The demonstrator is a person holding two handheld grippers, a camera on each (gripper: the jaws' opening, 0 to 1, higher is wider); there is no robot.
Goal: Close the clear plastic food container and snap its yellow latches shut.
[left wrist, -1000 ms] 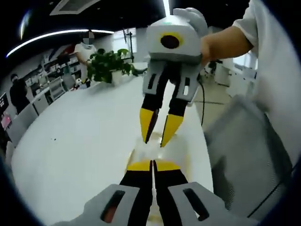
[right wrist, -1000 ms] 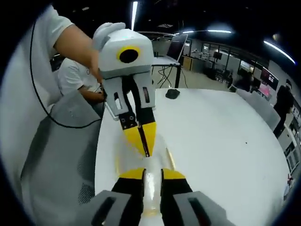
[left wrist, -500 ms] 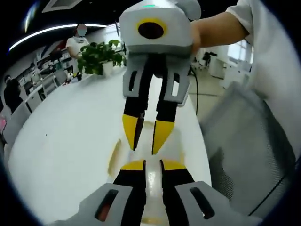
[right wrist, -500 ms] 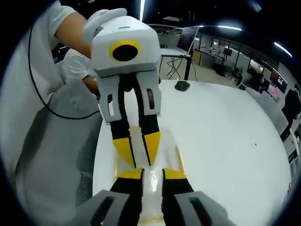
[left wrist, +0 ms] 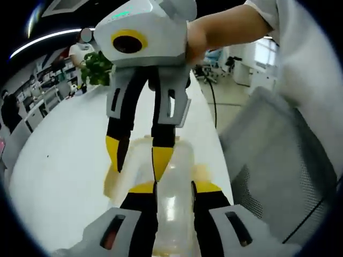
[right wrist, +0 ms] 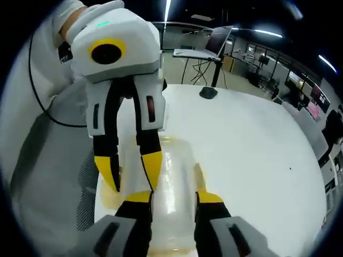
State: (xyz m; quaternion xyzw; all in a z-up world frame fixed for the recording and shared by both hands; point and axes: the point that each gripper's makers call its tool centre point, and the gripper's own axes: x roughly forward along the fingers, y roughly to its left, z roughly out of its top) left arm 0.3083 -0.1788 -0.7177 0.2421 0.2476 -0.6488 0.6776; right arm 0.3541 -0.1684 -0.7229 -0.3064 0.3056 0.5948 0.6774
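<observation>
Left gripper view: left gripper [left wrist: 174, 188] at bottom centre, jaws parted astride the clear container [left wrist: 171, 176] on the white table [left wrist: 64, 155]. Right gripper [left wrist: 136, 155] hung from upper centre, jaws apart over the container's yellow latch [left wrist: 112, 179].

Right gripper view: right gripper [right wrist: 174, 199] at bottom, jaws spread around the container [right wrist: 171, 182]. Left gripper [right wrist: 131, 168] descended from upper left, jaws parted; whether anything was gripped could not be told.

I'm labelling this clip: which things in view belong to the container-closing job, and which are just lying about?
Belongs to the job:
clear plastic food container
yellow latch
left gripper, fingers open astride the container
right gripper, fingers open astride it too

Just lying about:
potted plant
mesh chair
laptop
white table
</observation>
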